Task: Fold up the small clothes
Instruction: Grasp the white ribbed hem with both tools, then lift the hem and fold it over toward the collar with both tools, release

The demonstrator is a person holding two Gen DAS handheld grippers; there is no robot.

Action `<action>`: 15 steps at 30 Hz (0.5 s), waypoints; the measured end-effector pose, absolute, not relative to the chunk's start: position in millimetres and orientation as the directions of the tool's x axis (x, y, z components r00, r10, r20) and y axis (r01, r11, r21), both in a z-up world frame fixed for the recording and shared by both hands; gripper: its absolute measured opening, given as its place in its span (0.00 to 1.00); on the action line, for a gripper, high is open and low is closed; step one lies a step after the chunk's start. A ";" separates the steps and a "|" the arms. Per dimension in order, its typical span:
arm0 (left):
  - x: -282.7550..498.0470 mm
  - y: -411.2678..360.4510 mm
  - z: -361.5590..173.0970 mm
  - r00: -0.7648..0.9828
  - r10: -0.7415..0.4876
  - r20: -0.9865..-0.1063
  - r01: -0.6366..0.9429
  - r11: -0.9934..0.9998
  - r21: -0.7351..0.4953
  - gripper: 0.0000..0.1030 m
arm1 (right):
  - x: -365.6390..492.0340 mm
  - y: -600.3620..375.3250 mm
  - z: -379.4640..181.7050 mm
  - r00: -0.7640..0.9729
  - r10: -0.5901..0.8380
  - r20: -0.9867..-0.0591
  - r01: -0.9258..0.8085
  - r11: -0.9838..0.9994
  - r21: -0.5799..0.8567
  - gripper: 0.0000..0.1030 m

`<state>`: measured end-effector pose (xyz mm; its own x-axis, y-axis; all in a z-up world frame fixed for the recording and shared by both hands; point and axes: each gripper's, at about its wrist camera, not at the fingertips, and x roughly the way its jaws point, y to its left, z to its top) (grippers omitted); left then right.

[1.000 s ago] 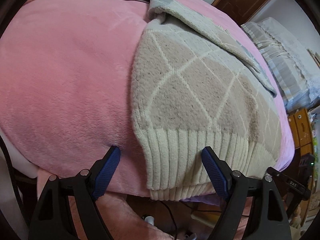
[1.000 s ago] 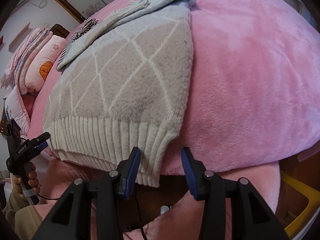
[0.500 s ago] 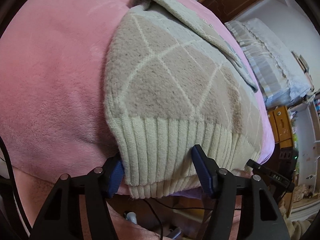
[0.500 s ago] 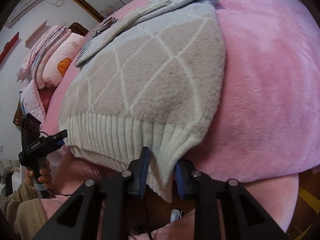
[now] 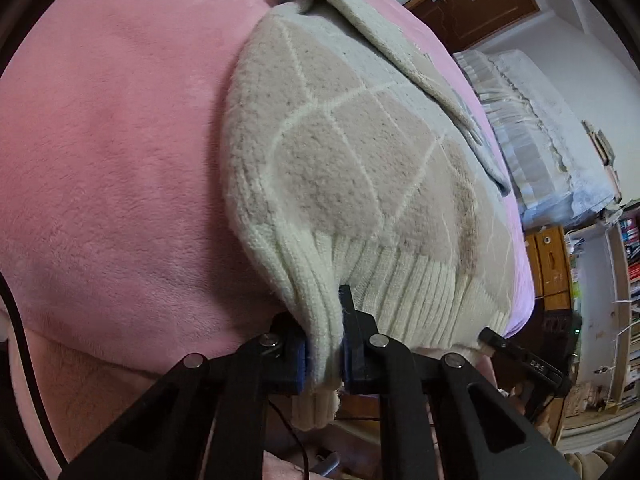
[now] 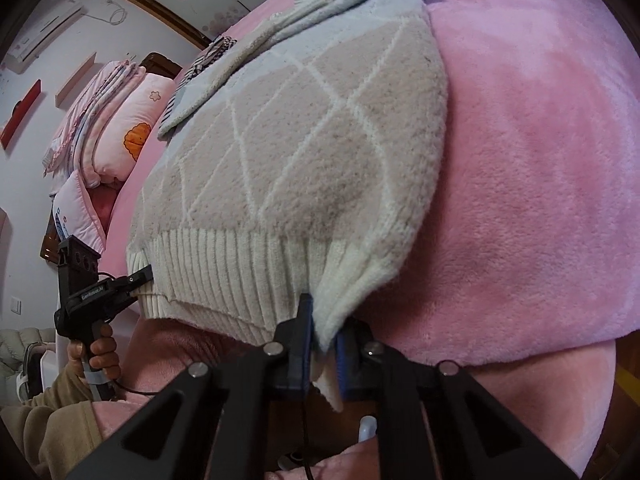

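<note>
Sweater [image 5: 340, 168] looks thick, soft and floppy, so both hem corners are the right hold, with left gripper [image 5: 324, 356] and right gripper [image 6: 322, 354] just clamped on the ribbing.

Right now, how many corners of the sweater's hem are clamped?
2. The left gripper is shut on the sweater at its hem's left corner; the right gripper is shut on the right corner. Both just closed.

Black gripper [image 5: 325, 354] frames, blue-padded jaws, silver screws.
</note>
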<state>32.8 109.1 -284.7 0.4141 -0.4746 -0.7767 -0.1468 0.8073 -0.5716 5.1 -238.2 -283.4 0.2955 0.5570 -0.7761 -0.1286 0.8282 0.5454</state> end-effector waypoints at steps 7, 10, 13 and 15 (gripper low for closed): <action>31.9 116.5 -246.4 0.479 -0.528 -0.702 -0.144 0.741 -0.656 0.08 | -5.2 -243.8 -239.1 0.361 0.582 -0.729 -0.209 0.812 0.545 0.08; 37.6 116.7 -225.2 0.526 -0.551 -0.648 -0.120 0.706 -0.698 0.08 | -2.5 -251.6 -214.4 0.403 0.617 -0.676 -0.228 0.783 0.578 0.07; 49.9 115.1 -204.4 0.566 -0.575 -0.591 -0.095 0.667 -0.739 0.08 | 7.3 -254.8 -187.6 0.450 0.642 -0.621 -0.256 0.759 0.599 0.07; 61.4 114.4 -191.4 0.591 -0.577 -0.564 -0.087 0.649 -0.755 0.08 | 19.7 -256.1 -168.9 0.479 0.660 -0.579 -0.274 0.739 0.615 0.07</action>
